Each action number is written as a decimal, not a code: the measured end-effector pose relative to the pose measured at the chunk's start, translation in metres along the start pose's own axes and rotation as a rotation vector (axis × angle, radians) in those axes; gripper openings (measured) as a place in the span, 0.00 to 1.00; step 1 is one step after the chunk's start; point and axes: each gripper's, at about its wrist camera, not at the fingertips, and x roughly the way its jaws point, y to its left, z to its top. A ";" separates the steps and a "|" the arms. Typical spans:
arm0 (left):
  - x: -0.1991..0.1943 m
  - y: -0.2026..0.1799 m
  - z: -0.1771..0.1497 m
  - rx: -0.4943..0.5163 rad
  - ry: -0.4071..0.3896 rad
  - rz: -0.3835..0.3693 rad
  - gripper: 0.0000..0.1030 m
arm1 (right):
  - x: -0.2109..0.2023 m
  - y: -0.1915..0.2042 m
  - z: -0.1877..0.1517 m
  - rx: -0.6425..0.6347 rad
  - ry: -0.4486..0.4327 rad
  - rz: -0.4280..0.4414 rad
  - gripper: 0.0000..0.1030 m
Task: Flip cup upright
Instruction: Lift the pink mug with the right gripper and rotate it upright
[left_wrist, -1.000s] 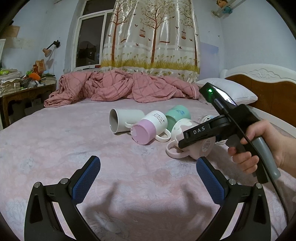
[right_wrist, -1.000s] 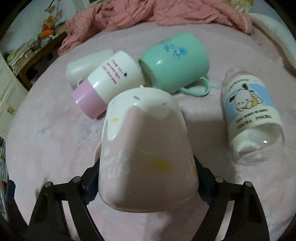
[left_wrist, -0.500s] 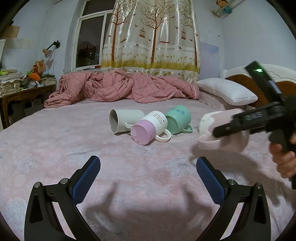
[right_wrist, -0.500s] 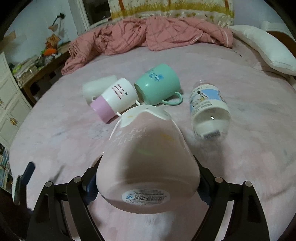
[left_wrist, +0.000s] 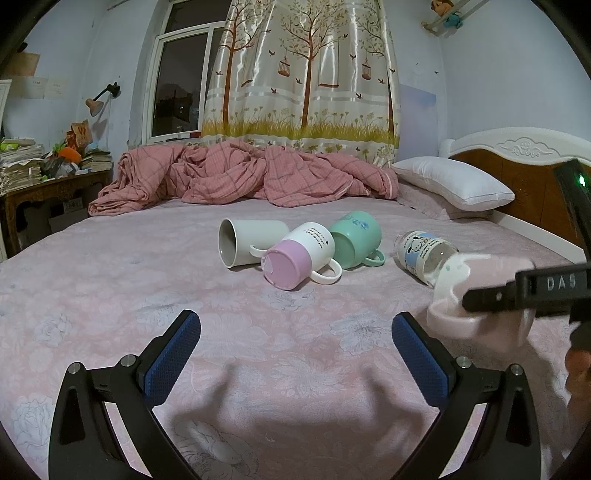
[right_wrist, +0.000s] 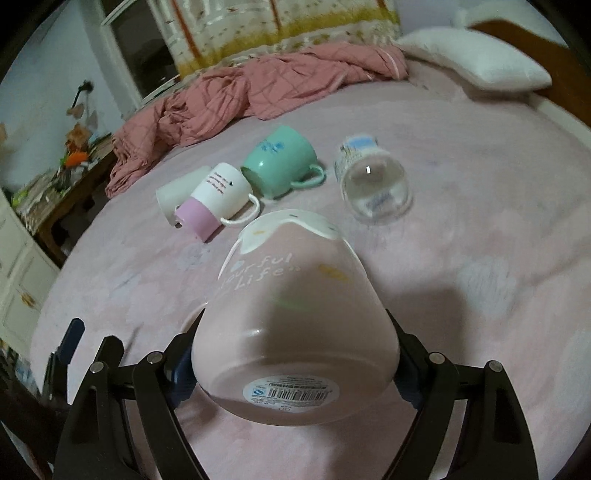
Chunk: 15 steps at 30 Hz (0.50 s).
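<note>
My right gripper is shut on a pink cup with a white rim and holds it above the bed, base toward the camera, mouth pointing away. In the left wrist view the same pink cup hangs at the right in that gripper. My left gripper is open and empty, low over the pink sheet. A white cup, a white-and-pink mug, a green mug and a clear printed glass lie on their sides.
A crumpled pink quilt lies at the far side of the bed, a white pillow and the headboard at the right. A cluttered wooden desk stands at the left.
My right gripper has lifted the pink cup off the bed, carried it right and toward me, and tilted it so its base now faces the camera. My left gripper has stayed still.
</note>
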 end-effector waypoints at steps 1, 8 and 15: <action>0.000 0.000 0.000 0.000 0.000 0.000 1.00 | 0.003 -0.001 -0.003 0.014 0.007 0.003 0.84; 0.000 0.000 0.000 0.001 -0.001 0.000 1.00 | 0.017 -0.005 -0.015 0.064 0.060 0.049 0.84; 0.000 -0.001 -0.001 0.001 -0.002 0.001 1.00 | 0.005 0.000 -0.010 0.008 0.022 0.057 0.87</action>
